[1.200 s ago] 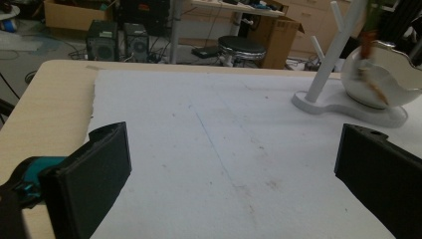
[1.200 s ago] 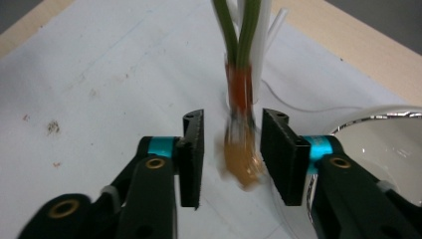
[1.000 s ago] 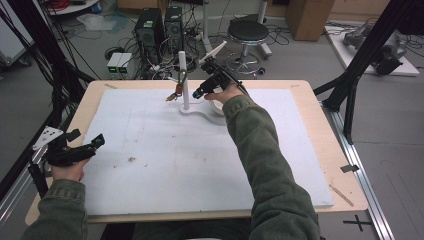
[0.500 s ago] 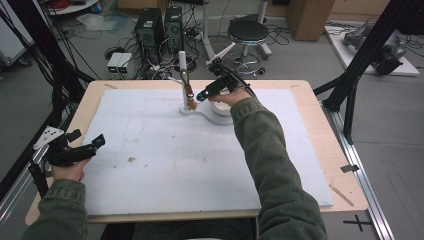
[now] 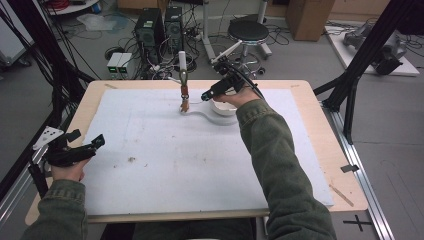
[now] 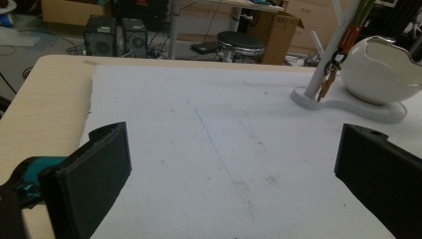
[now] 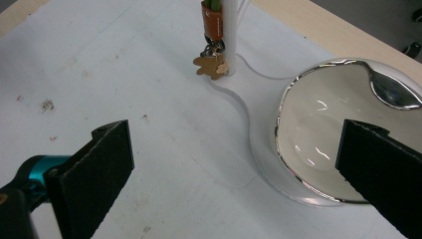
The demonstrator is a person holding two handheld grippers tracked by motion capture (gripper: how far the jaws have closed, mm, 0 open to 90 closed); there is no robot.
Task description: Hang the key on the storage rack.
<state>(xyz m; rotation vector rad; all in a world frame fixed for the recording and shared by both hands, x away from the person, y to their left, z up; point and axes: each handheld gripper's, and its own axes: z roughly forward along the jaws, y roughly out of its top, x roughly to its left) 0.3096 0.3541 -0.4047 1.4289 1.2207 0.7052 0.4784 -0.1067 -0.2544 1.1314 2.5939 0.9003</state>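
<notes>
A bunch of keys [image 5: 185, 103] on an orange strap [image 7: 213, 24] hangs from the white pole [image 5: 182, 60] of a stand whose base also carries a white bowl [image 5: 223, 107]. My right gripper [image 5: 206, 95] hovers just right of the keys, over the bowl's near edge. Its jaws have just been opening and stand open with nothing between them. In the right gripper view the keys [image 7: 211, 64] hang ahead and the bowl [image 7: 333, 134] lies to the right. My left gripper [image 5: 89, 138] rests open at the table's left edge, far from the keys [image 6: 328, 82] and the bowl [image 6: 380, 74].
A white foam mat [image 5: 165, 165] covers most of the wooden table [image 5: 325, 135]. Black frame posts [image 5: 350, 90] stand at both sides. Computers, cables and a stool [image 5: 249, 32] sit on the floor beyond the far edge.
The right gripper let go of the keys, which now hang from the pole. It drew back to the right, over the bowl. The left gripper has stayed put.
</notes>
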